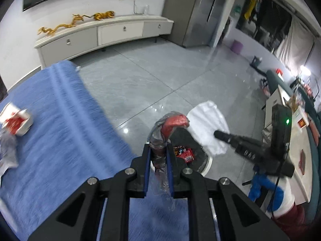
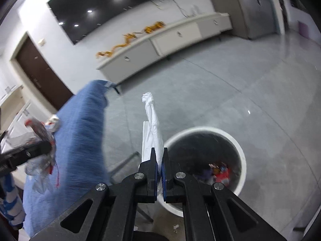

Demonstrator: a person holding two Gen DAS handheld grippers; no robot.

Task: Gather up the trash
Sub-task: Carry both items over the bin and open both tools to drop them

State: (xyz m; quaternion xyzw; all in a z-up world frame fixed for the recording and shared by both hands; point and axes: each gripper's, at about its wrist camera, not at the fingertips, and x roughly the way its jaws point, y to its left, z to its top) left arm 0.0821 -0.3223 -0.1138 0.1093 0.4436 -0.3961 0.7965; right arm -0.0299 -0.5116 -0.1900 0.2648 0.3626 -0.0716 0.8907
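Grey tiled floor, glossy w/ ceiling-light glare. Long white TV cabinet along the far wall, gold dragon figurines on top, big dark TV above; brown door to the left of it. Table w/ blue cloth in front, a red-and-white carton and crumpled wrappers lying on it. Left gripper: jaws clamped on a red-and-clear plastic wrapper, held past the table edge above the white trash bin. Right gripper: jaws pressed together on a white plastic bag, next to the bin rim. Bin on the floor by the table, black liner, colourful wrappers at the bottom.
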